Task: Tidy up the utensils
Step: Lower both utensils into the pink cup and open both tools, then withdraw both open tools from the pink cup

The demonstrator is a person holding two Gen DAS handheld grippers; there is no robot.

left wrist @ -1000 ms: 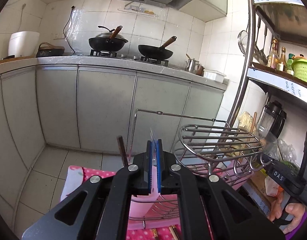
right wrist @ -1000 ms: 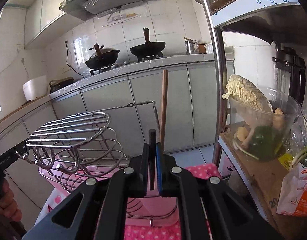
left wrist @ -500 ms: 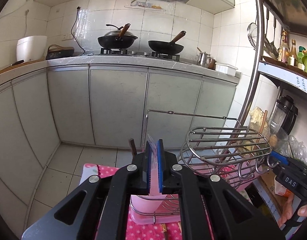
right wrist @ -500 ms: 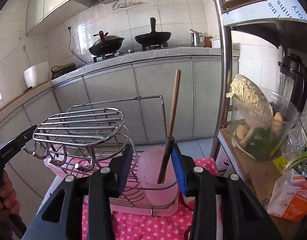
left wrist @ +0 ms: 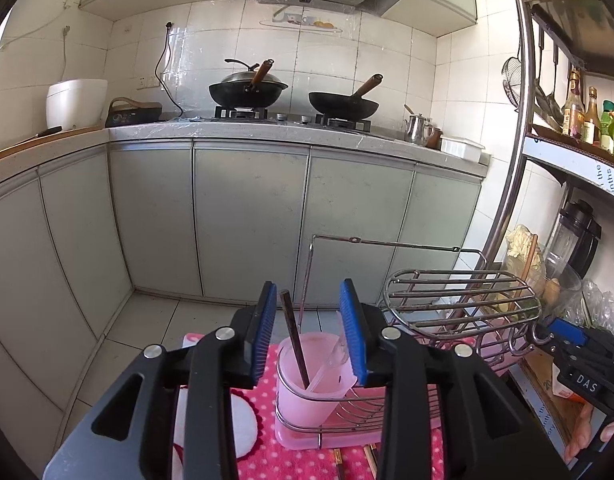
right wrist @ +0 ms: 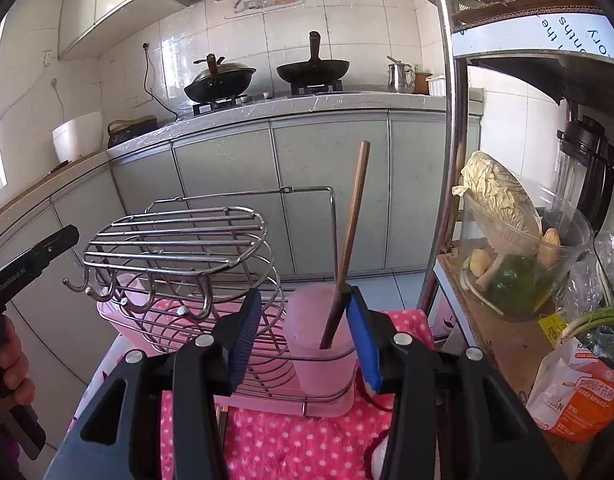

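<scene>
Left tongs (left wrist: 309, 334) spread wide, gripping nothing, poised over the pink utensil cup (left wrist: 313, 376) in the wire dish rack (left wrist: 459, 308) on the polka-dot cloth (left wrist: 267, 460). Seen only from the left wrist: a clear plastic utensil (left wrist: 331, 364) leaning beside the dark chopstick (left wrist: 294, 338). Right tongs (right wrist: 303, 330) likewise spread; chopstick (right wrist: 349, 240) standing in the cup (right wrist: 315, 344), touching the right pad.

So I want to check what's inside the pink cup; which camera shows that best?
The left wrist view: it looks down into the pink cup, showing a dark chopstick and a clear plastic utensil. The right wrist view shows the cup from the side, with only the chopstick.
</scene>
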